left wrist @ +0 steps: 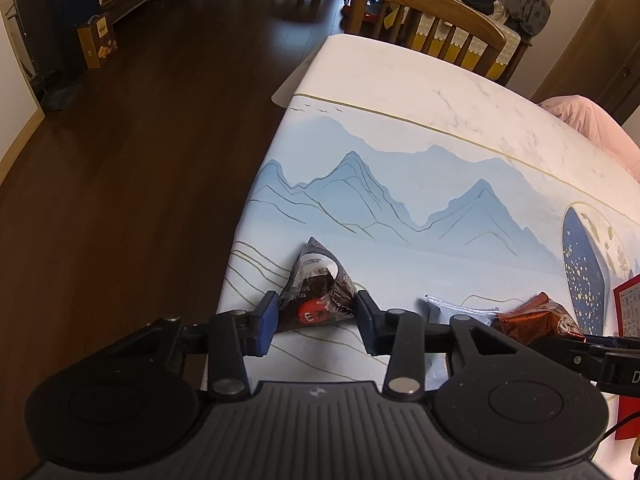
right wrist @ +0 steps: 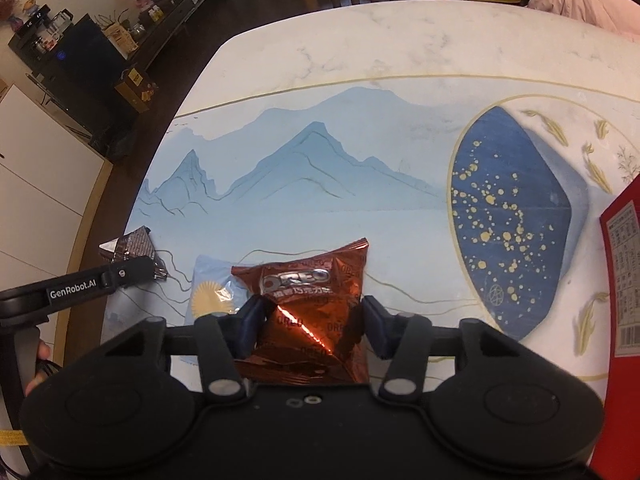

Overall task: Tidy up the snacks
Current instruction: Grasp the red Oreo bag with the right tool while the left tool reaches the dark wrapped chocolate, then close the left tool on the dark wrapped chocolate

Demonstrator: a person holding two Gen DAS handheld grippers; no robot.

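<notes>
A dark brown M&M's packet point(left wrist: 320, 292) lies near the table's left edge, between the fingers of my left gripper point(left wrist: 316, 316); the blue pads touch its sides. The packet also shows in the right wrist view point(right wrist: 134, 246). A copper-brown Oreo packet point(right wrist: 312, 312) lies between the fingers of my right gripper point(right wrist: 310, 320), which pinch it so that it creases. It also shows in the left wrist view point(left wrist: 536, 316). A pale blue packet with a sun print point(right wrist: 212, 292) lies flat under the Oreo packet's left side.
The table point(right wrist: 360, 60) has a marble top with a blue mountain print and a dark blue starry patch point(right wrist: 508, 216). A red box point(right wrist: 624, 280) lies at the right edge. A wooden chair point(left wrist: 432, 12) stands at the far side. Pink cloth point(left wrist: 588, 120) lies far right.
</notes>
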